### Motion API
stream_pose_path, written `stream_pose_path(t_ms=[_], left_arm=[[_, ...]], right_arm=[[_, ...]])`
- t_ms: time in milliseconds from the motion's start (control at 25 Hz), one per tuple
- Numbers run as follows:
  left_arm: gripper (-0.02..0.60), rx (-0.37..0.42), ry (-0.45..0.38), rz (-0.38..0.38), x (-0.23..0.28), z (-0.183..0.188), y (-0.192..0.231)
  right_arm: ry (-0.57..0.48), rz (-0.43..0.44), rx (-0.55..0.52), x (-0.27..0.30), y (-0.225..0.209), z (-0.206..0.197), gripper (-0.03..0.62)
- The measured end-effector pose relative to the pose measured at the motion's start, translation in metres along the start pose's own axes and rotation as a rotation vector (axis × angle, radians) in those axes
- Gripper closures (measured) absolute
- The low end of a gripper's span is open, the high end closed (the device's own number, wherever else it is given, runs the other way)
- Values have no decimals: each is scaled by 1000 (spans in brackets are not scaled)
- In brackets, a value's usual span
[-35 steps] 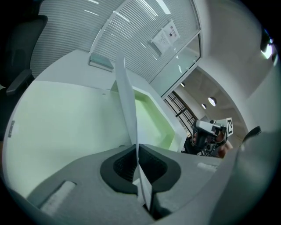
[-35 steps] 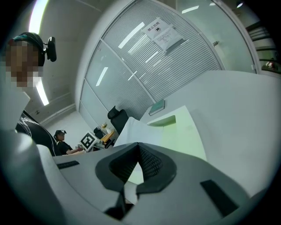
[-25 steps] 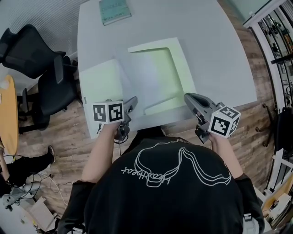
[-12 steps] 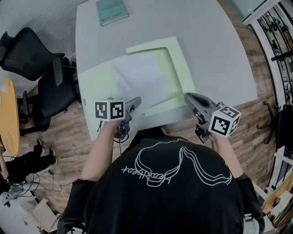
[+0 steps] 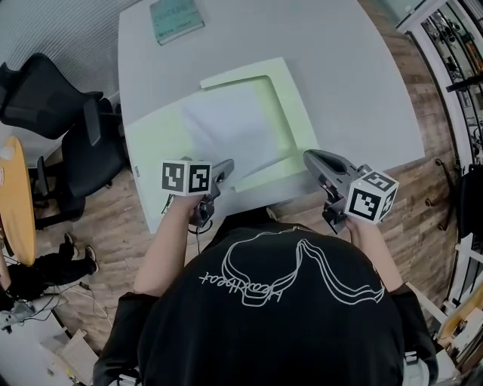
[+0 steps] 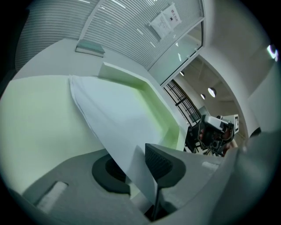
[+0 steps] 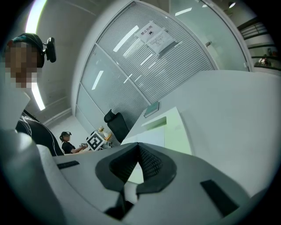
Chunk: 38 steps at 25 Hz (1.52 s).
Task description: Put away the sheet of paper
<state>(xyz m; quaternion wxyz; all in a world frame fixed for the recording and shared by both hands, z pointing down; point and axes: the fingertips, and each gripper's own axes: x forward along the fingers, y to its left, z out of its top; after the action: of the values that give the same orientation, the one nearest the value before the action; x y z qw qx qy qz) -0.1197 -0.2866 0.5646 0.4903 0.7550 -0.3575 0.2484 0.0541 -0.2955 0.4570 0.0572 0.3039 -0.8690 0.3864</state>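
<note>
A white sheet of paper (image 5: 230,132) lies inside an open light green folder (image 5: 296,113) on the grey table (image 5: 347,68). My left gripper (image 5: 225,170) is at the sheet's near corner. In the left gripper view the paper (image 6: 118,118) runs down between the jaws of the left gripper (image 6: 131,169), which stand apart without pinching it. My right gripper (image 5: 311,158) hovers at the folder's near right corner. Its jaws meet at the tips with nothing between them (image 7: 138,151). The folder (image 7: 175,132) and the paper (image 7: 151,138) lie beyond it.
A teal book (image 5: 176,19) rests at the table's far left edge. Black office chairs (image 5: 68,113) stand left of the table on the wood floor. Shelving (image 5: 460,45) lines the right side. The table's near edge runs just below both grippers.
The sheet, earlier raised and blurred at its near corner, now rests flatter in the folder. The left jaws have parted around it. The right gripper has stayed put.
</note>
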Motion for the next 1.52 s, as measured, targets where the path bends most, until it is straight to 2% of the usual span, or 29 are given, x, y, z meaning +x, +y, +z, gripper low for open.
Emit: stream_pose_path(t_ms=[120,320,560,840,1320,1520], left_arm=[[515,18,41,14,5,-2,-2],[529,63,80,22,13,-2,-5],[529,75,110,-8,23,4,-14],[528,134,141,-53,36,8,-34],[526,139,200,-105,56,12,-46],[475,162,239,-141,66,11,-55]], right_arm=[[-9,-6,10,-5,-2,0,585],[-26,-13,21,-9,-8,-2,585],[-41,-27,35,-14,-12,-1,585],[-56,-42,51,-24,-18,-3,585],[-93,-54,84,-35,-29,-1,585],[-91,-74,109,-40,-36,-3,585]])
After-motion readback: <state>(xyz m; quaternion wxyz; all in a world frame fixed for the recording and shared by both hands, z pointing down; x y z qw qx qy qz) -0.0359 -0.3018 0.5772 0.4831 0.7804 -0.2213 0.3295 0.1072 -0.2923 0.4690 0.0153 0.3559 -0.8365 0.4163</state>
